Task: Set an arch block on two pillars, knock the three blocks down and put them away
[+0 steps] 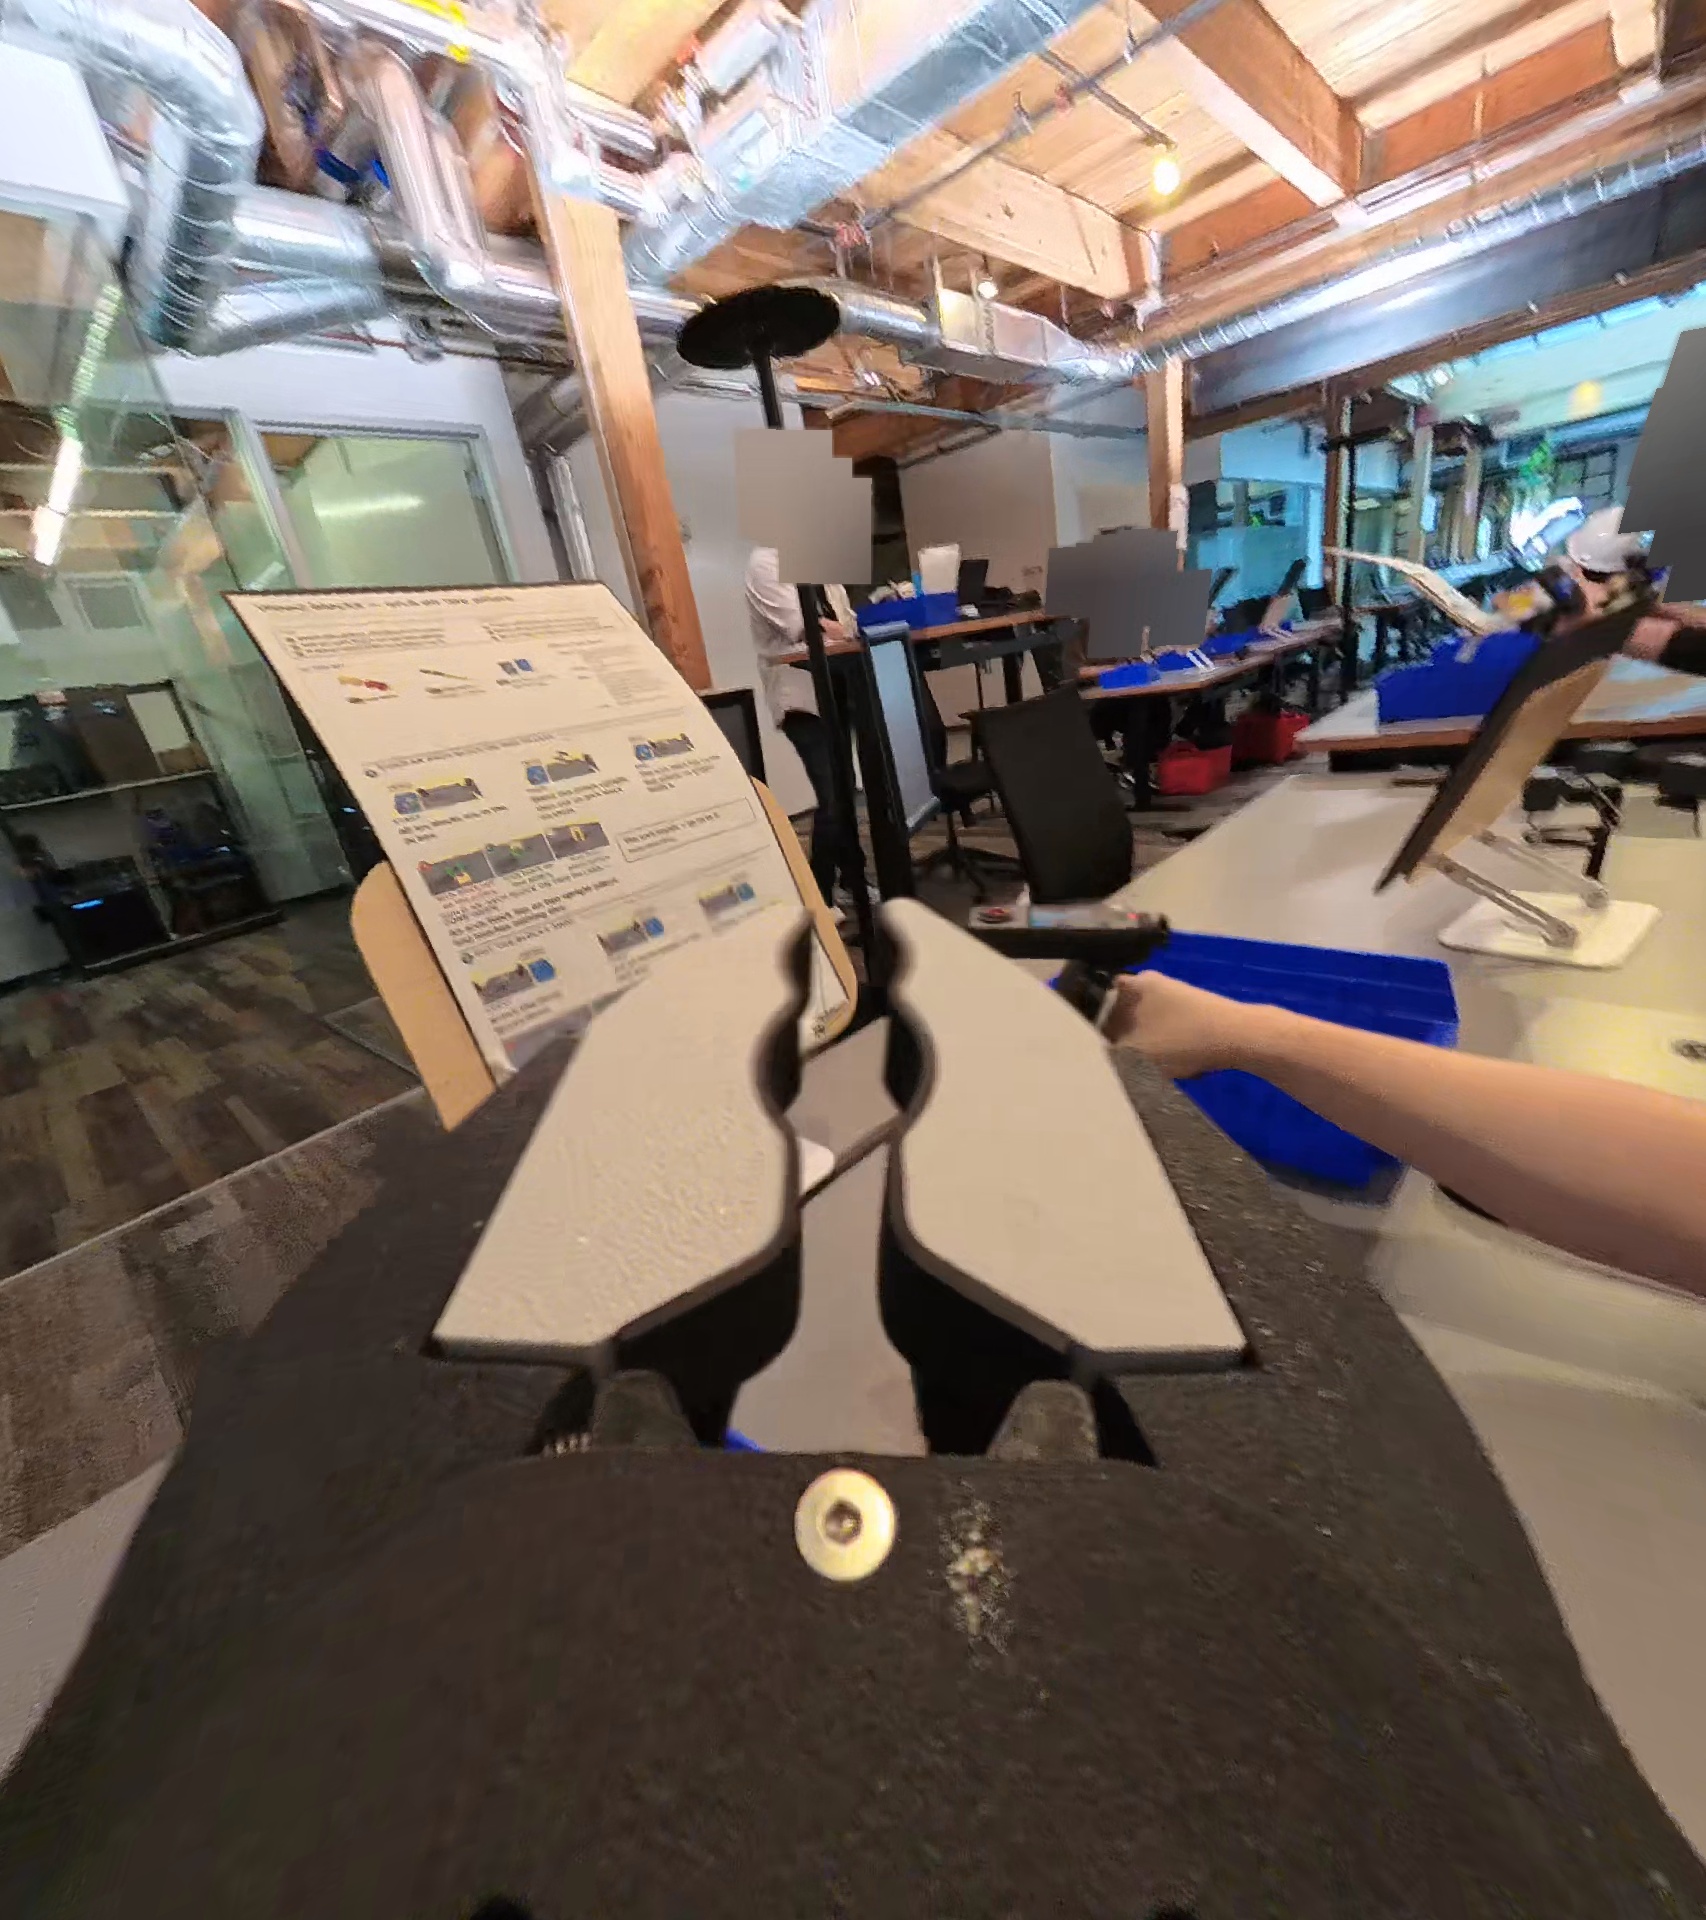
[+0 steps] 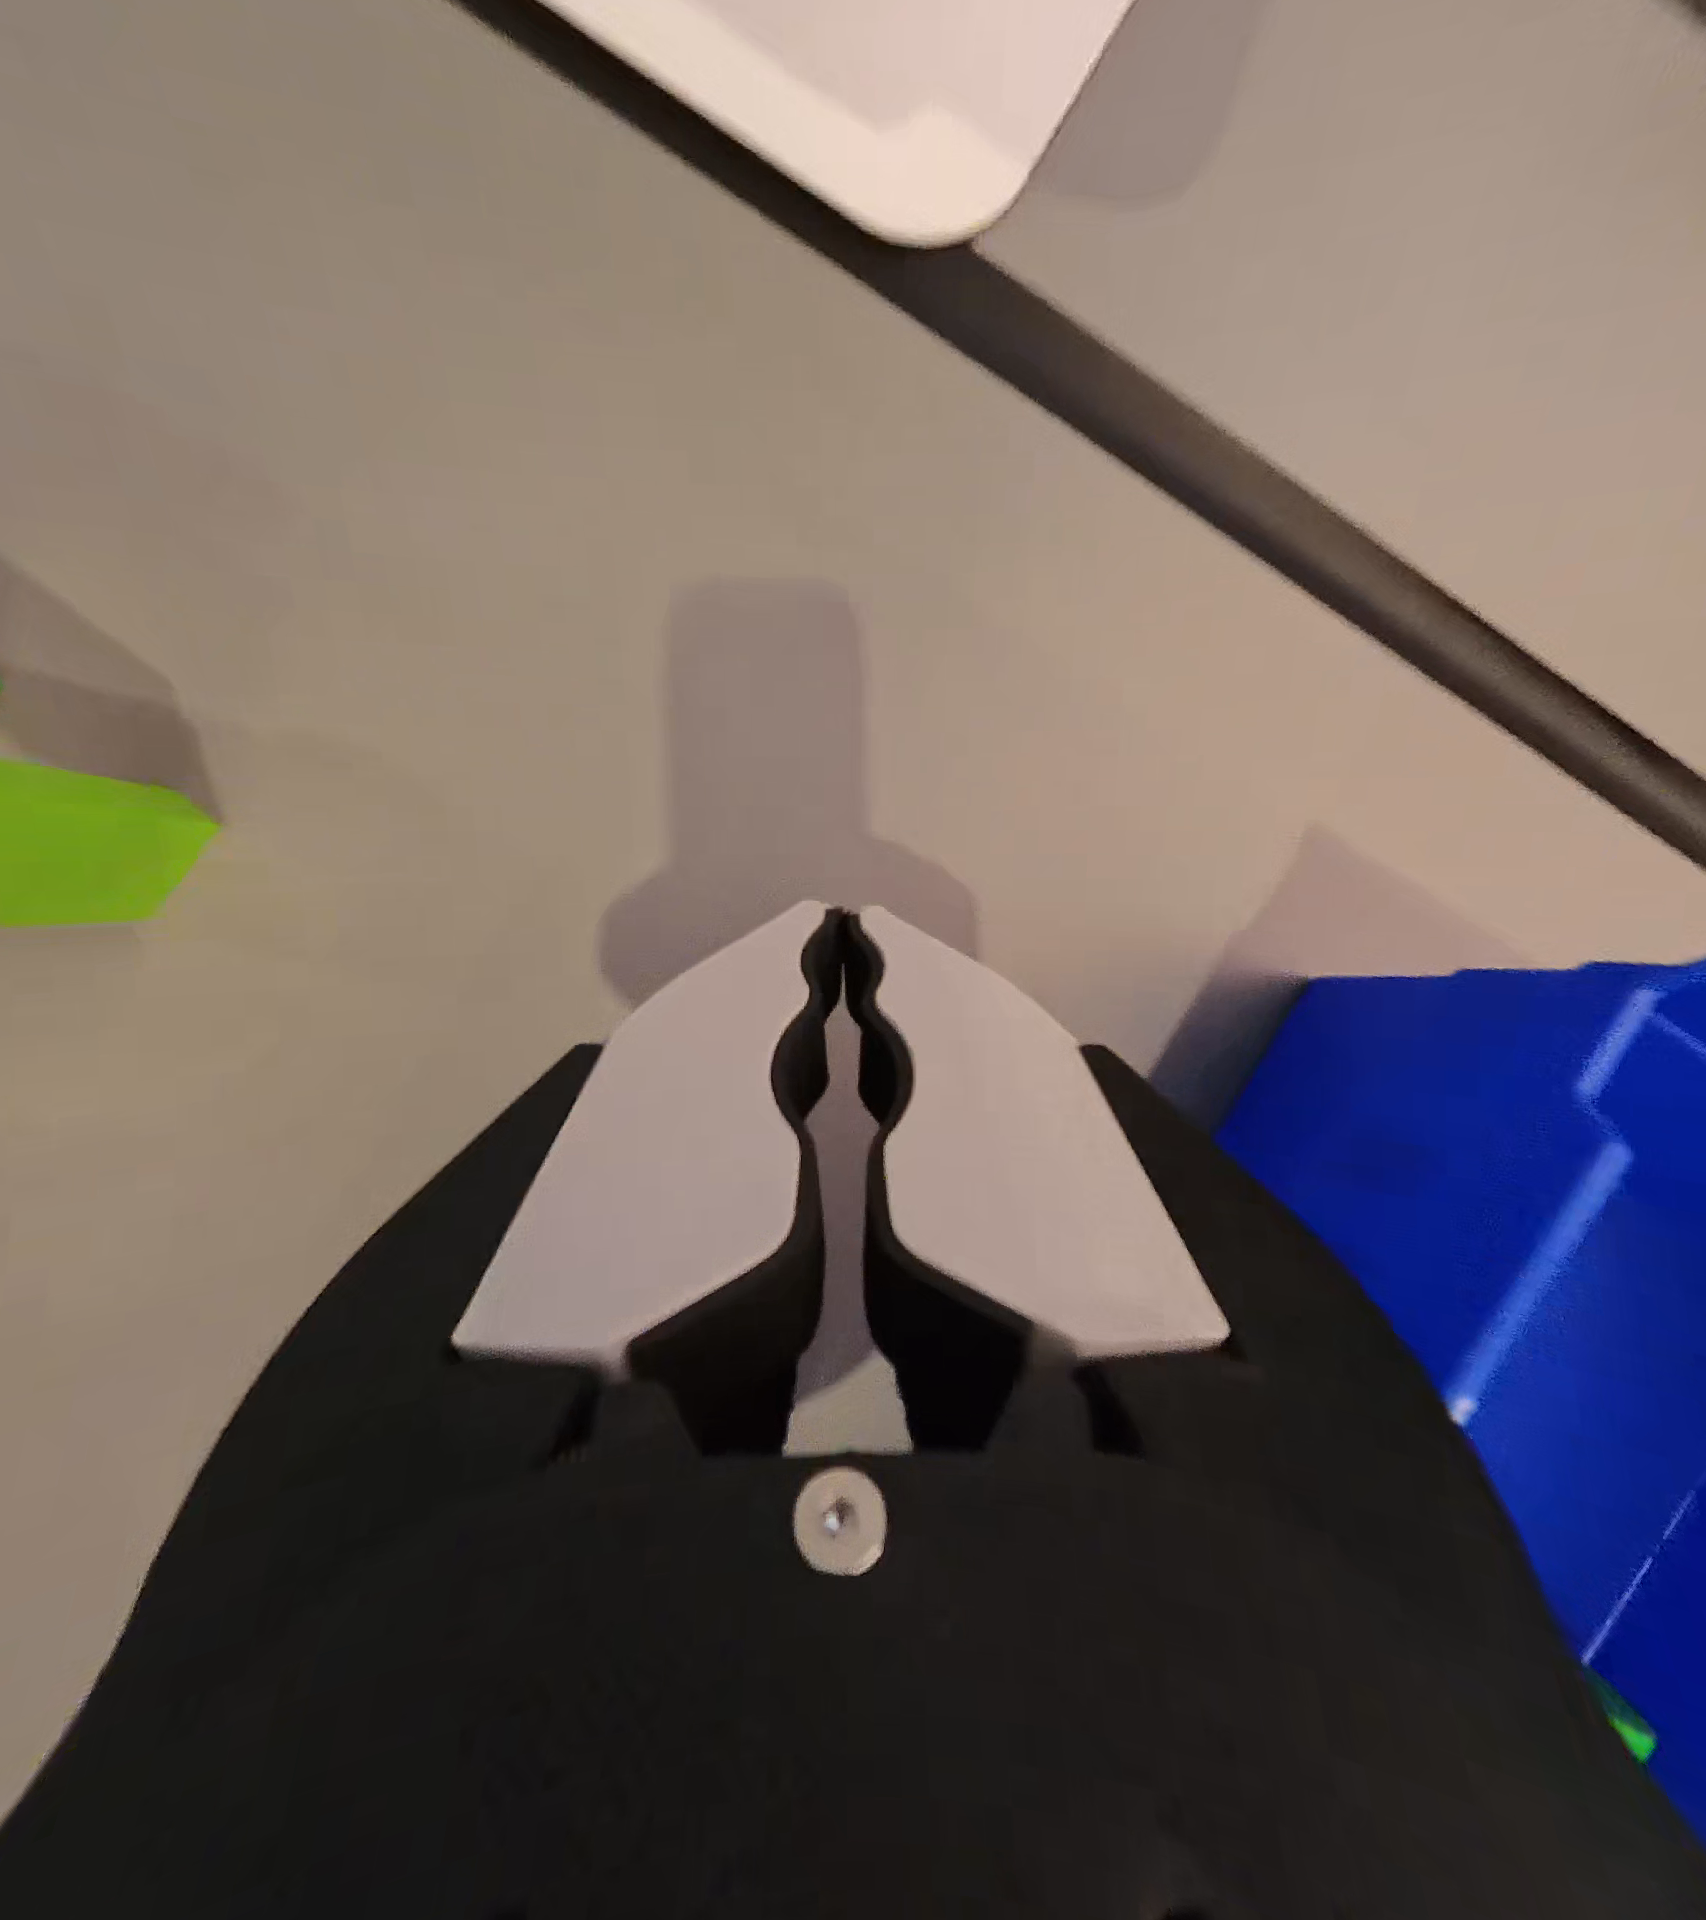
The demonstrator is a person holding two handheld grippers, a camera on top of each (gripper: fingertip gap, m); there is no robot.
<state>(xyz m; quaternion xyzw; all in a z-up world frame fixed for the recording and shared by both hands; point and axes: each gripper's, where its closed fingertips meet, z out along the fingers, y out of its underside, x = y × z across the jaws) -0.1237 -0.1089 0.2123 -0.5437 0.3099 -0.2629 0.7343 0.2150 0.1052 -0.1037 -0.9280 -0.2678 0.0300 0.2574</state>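
Right gripper (image 2: 841,920) tips pressed together, empty, over bare grey worktop (image 2: 413,416). Green blocks (image 2: 38,831) at left frame edge; blue bin (image 2: 1555,1247) at lower right, dark worktop edge diagonal behind. Left gripper (image 1: 849,935) slightly spread, empty, raised toward instruction sheet (image 1: 537,790).

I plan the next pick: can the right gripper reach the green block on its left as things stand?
Probably yes: only bare table lies between the right gripper and the green block, but its jaws are shut and must open first.
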